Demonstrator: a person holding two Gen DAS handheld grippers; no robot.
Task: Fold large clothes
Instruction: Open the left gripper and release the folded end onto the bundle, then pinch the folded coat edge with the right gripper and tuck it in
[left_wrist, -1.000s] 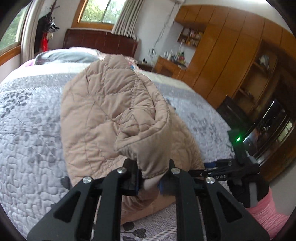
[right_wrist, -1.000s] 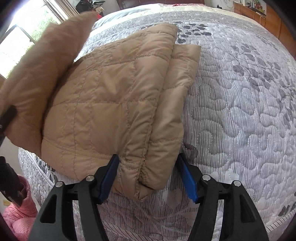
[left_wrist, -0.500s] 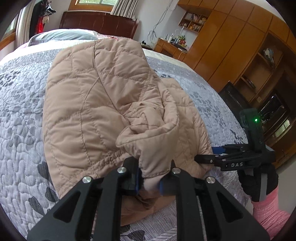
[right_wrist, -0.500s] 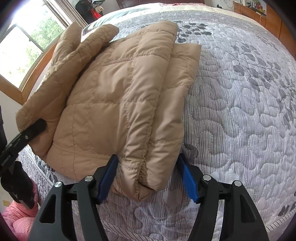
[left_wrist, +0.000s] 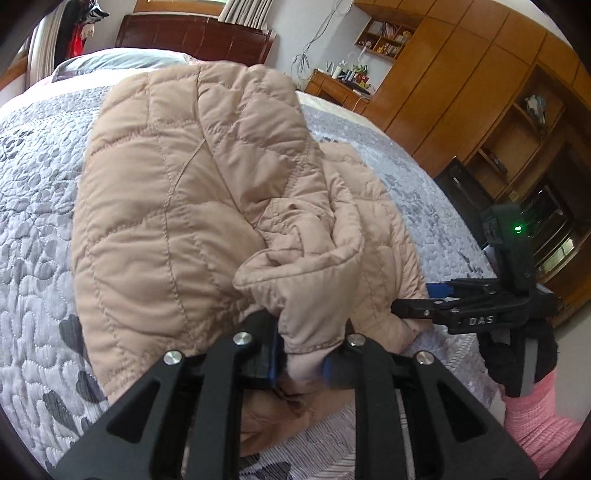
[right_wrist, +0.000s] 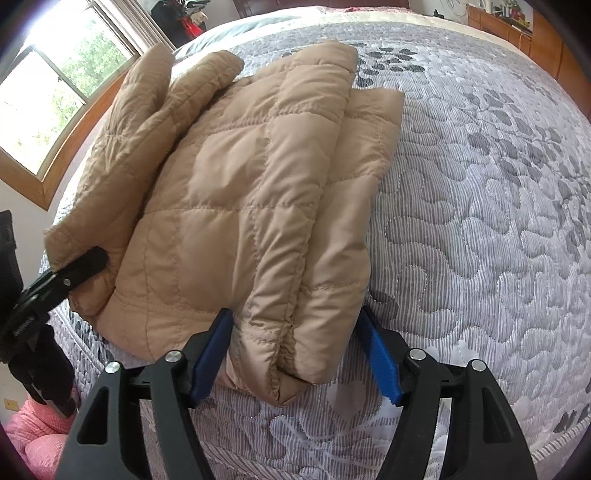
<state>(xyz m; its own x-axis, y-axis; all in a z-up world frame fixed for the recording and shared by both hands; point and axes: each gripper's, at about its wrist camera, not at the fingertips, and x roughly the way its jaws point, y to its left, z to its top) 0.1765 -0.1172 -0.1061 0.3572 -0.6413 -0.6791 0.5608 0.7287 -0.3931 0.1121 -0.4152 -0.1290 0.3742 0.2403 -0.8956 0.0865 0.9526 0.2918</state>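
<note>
The tan jacket lies folded on the bed, its long axis running away from both tongs. The right tongs stand open astride its near corner; the left tongs pinch a sleeve cuff. A second ago that sleeve hung higher; it has since come down onto the jacket's left side.

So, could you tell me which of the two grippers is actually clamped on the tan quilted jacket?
The left gripper, pinching the tan quilted jacket cuff; the right gripper straddles the folded edge, open.
</note>
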